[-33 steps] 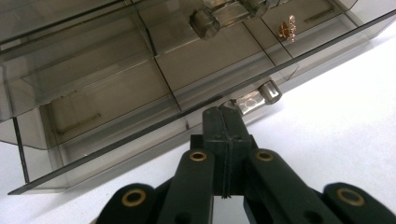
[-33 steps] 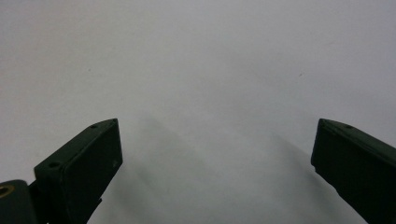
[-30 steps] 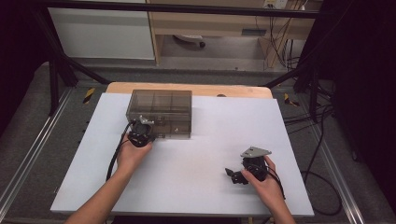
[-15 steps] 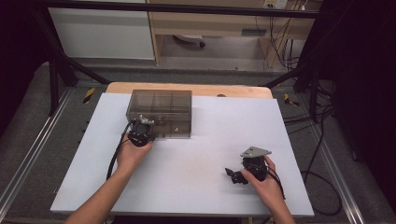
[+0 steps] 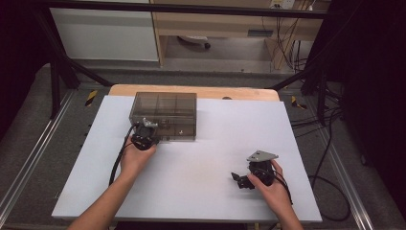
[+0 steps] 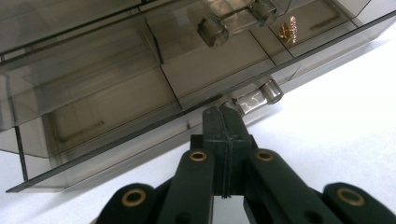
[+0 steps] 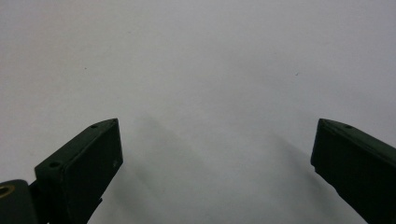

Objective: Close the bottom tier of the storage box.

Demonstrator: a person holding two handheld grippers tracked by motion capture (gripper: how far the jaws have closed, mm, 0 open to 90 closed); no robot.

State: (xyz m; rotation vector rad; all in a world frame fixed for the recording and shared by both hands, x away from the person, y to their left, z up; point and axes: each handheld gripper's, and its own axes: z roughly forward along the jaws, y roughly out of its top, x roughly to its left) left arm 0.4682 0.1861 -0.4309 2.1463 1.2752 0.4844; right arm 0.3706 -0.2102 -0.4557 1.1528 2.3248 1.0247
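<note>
A smoky see-through drawer box [image 5: 164, 115] stands at the back left of the white table [image 5: 201, 158]. My left gripper [image 5: 146, 130] is at its front face. In the left gripper view the box [image 6: 107, 79] shows its drawers, and my left gripper [image 6: 223, 116] has its jaws pressed together on the left end of the lower drawer's clear handle [image 6: 259, 95]. A small gold item [image 6: 288, 29] lies in a drawer above. My right gripper [image 5: 239, 179] rests near the front right of the table. Its jaws [image 7: 215, 154] stand wide apart over bare white surface, nothing between them.
The upper drawer's clear handle [image 6: 233, 21] sits above the held one. A wooden board edge [image 5: 239, 93] runs behind the table. Black frame posts [image 5: 55, 81] and cables [image 5: 330, 143] flank the sides. A person's forearms come in from the bottom edge.
</note>
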